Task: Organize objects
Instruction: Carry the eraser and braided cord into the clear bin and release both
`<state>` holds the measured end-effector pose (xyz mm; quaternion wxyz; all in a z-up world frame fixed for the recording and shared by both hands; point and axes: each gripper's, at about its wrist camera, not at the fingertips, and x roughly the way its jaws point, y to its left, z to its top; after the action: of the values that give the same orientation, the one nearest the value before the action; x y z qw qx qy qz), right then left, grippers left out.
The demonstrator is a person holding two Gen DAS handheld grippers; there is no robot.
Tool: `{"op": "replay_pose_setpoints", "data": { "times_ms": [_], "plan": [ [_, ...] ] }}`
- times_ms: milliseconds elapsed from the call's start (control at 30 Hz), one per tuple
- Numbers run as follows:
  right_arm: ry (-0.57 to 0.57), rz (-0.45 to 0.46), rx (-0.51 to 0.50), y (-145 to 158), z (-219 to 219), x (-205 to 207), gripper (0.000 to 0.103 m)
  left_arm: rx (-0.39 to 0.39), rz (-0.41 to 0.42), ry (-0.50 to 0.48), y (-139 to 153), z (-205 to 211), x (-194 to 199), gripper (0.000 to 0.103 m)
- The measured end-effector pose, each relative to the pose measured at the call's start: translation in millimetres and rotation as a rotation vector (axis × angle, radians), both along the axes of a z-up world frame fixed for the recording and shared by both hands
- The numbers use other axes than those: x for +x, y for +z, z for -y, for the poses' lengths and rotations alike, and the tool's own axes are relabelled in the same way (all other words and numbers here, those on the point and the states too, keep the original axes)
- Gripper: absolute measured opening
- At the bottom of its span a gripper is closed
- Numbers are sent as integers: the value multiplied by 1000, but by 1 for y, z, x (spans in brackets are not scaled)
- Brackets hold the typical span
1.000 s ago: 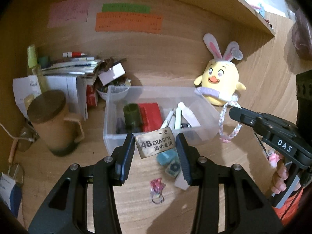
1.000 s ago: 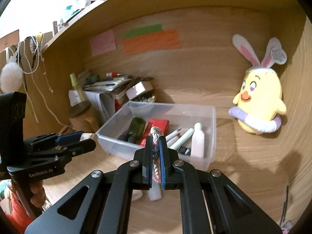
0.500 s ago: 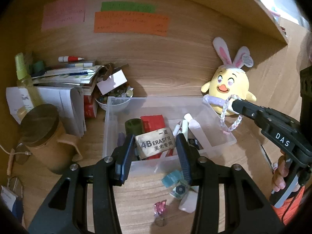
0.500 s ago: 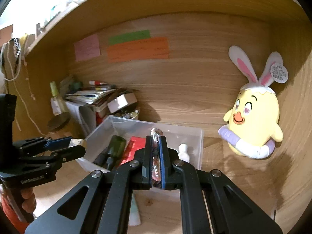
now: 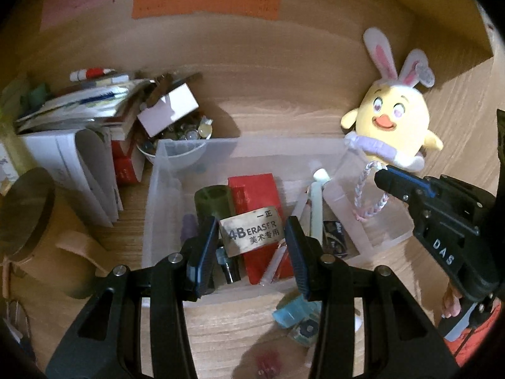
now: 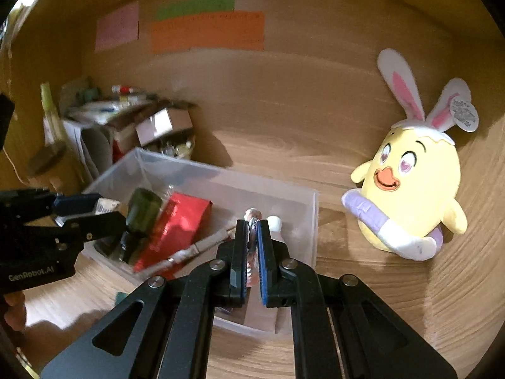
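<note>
My left gripper (image 5: 251, 237) is shut on a 4B eraser (image 5: 252, 235) and holds it over the clear plastic bin (image 5: 164, 158). The bin holds a red packet (image 5: 252, 189), a dark green cylinder (image 5: 211, 199) and white pens (image 5: 317, 202). My right gripper (image 6: 252, 230) is shut on a braided cord loop (image 6: 252, 218), which hangs over the bin's right end in the left wrist view (image 5: 367, 195). The right gripper also shows in the left wrist view (image 5: 383, 178), and the left gripper with the eraser in the right wrist view (image 6: 104, 207). The bin also shows in the right wrist view (image 6: 303, 221).
A yellow bunny-eared chick plush (image 5: 394, 126) sits right of the bin against the back wall. Stacked papers and a bowl of small items (image 5: 176, 139) stand at the left, with a lidded mug (image 5: 28, 221). Small blue items (image 5: 296, 319) lie on the desk before the bin.
Both grippers have moved forward and over the bin, each still holding its object. The bin and plush look nearer and larger.
</note>
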<state>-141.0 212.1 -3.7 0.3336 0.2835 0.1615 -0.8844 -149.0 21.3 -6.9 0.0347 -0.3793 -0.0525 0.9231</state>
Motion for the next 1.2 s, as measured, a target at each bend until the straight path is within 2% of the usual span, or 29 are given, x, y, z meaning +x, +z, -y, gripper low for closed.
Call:
{"op": "replay_pose_setpoints", "data": {
  "times_ms": [333, 367, 467, 500, 667, 800, 933, 1200],
  "plan": [
    [59, 4, 79, -22, 27, 4, 6, -8, 49, -19, -14, -4, -15, 43],
    [65, 9, 86, -23, 29, 4, 9, -7, 55, -22, -15, -4, -16, 43],
    [74, 10, 90, -24, 31, 7, 35, 3, 70, -31, -16, -5, -16, 43],
    [71, -1, 85, -23, 30, 9, 39, 6, 66, -32, -16, -5, -14, 43],
    [75, -15, 59, -14, 21, 15, 40, 1, 43, -34, -7, -5, -7, 43],
    [78, -9, 32, -7, 9, 21, 42, -9, 11, -35, 2, -7, 4, 50],
    [83, 11, 0, -2, -7, 29, 45, -7, -18, -35, 11, -7, 19, 57],
    [111, 76, -67, 3, -34, 44, 46, -17, -40, -31, 15, -7, 47, 59]
  ]
}}
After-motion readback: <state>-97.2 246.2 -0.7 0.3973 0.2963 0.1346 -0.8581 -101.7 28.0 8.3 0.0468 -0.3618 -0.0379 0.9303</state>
